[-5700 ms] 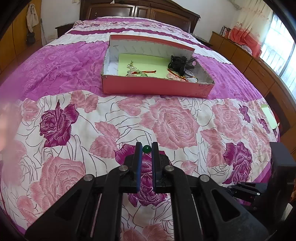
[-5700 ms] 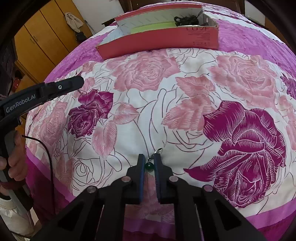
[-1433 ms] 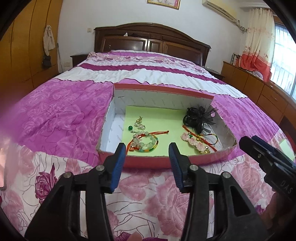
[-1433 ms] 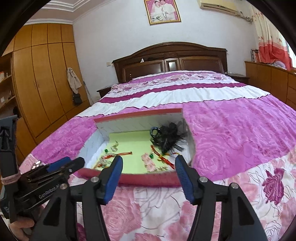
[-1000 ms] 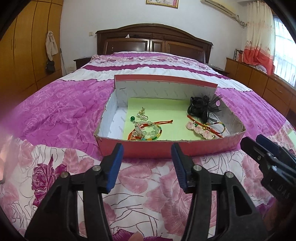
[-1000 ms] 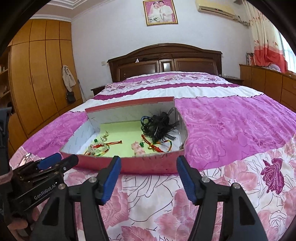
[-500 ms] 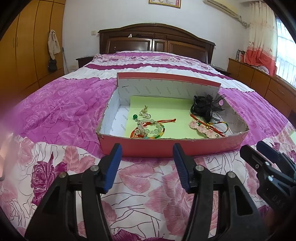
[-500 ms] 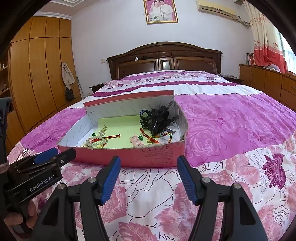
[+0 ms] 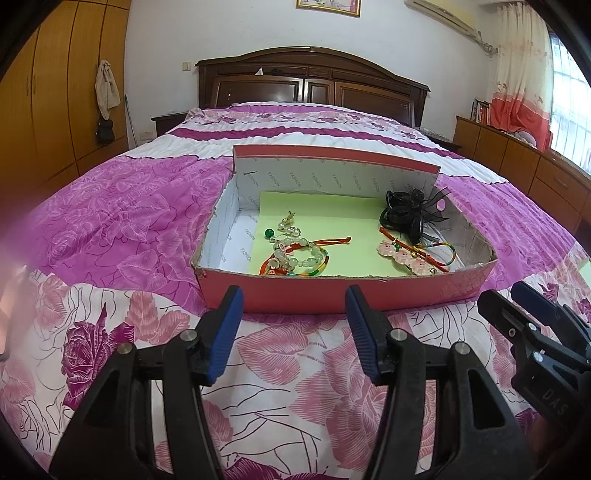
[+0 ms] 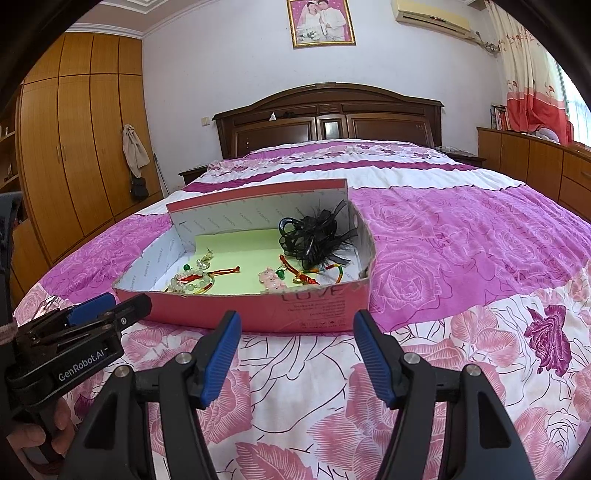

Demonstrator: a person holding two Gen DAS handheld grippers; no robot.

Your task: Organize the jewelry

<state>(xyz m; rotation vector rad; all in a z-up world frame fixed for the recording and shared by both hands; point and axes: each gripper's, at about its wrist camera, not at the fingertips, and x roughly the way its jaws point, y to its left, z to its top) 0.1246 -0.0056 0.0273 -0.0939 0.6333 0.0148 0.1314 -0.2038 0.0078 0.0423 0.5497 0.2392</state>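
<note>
Two grippers, side by side over the near end of the bed (image 9: 110,229). Left gripper (image 9: 293,328) spread wide, blue pads (image 9: 225,332) apart, nothing between them, aimed at the front wall of the box (image 9: 295,295). Right gripper (image 10: 297,354) likewise spread, empty, hovering short of the same box (each visible at the edge of the other's view).

Box red outside, white inside, lying open on the quilt where the purple band meets the rose print. Green paper (image 9: 332,229) lining the floor. Toward the left on the paper: a bead bracelet (image 9: 299,258) with red cord, a small green bead (image 9: 269,233) just beside it, a pale earring-like piece (image 9: 290,221) behind. Toward the right: a pink flower piece (image 9: 406,258) near the front wall, a red cord crossing it, a coloured loop (image 9: 443,254) alongside. Black hair clip (image 9: 410,214) with netting in the far right corner, touching the back wall.

Beyond the bed: dark headboard (image 10: 328,114), wardrobe (image 10: 74,140) at left, curtain (image 10: 532,74) at right, framed picture (image 10: 320,22) above.
</note>
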